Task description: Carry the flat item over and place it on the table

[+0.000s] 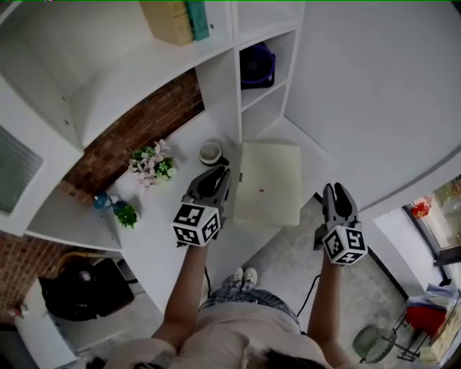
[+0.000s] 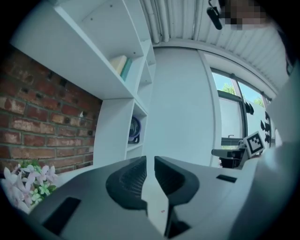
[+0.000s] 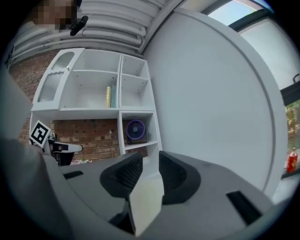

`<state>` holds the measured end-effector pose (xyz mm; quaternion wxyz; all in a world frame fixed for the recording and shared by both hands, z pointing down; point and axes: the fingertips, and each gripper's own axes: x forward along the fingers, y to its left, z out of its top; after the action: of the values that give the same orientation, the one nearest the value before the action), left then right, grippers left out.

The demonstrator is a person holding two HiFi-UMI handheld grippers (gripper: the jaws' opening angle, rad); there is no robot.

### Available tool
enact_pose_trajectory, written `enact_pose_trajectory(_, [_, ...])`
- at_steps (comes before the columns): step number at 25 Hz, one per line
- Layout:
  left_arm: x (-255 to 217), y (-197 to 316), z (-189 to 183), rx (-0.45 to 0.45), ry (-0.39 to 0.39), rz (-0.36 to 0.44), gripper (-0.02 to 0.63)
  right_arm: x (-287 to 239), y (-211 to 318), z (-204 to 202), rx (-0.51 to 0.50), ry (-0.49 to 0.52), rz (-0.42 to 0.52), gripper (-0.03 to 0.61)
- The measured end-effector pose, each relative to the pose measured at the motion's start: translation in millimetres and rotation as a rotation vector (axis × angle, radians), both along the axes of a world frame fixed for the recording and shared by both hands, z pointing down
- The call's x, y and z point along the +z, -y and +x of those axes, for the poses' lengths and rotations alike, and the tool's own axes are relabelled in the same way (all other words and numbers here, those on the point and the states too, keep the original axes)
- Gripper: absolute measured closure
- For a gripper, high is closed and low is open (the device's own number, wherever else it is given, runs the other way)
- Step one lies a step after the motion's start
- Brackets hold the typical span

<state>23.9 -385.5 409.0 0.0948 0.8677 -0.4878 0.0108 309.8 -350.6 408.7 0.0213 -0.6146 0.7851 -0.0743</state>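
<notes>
Cream rounded-square pad (image 1: pixel 268 184) on white table (image 1: pixel 288 138); left tool (image 2: pixel 150 164), right tool (image 3: pixel 151 161) barely ajar, empty.

**What Your Cameras Keep From You**

Your left gripper (image 2: pixel 150 158) and right gripper (image 3: pixel 151 153) fill the lower half of their own views, so you get only a sliver of the flat item (image 2: pixel 157 201) through each jaw gap. In the head view, the top edge cuts the books (image 1: pixel 175 20). The item's red speck (image 1: pixel 261 191) is too small to name, perhaps a mark.

Left gripper (image 2: pixel 150 164), jaws narrowly apart
</notes>
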Motion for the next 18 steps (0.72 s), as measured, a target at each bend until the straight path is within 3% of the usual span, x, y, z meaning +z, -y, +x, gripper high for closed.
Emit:
enact_pose_trajectory(7, [-22.6, -30.9, -6.5, -0.014, 0.006, 0.113, 0.581, -22.7, -30.9, 18.2, 0.058, -0.045, 0.086, 0.535])
enact_pose_trajectory(18, [-20.3, -43.9, -9.8, -0.018, -0.044, 0.106, 0.586, -28.2, -47.4, 25.4, 0.094, -0.054, 0.126, 0.561])
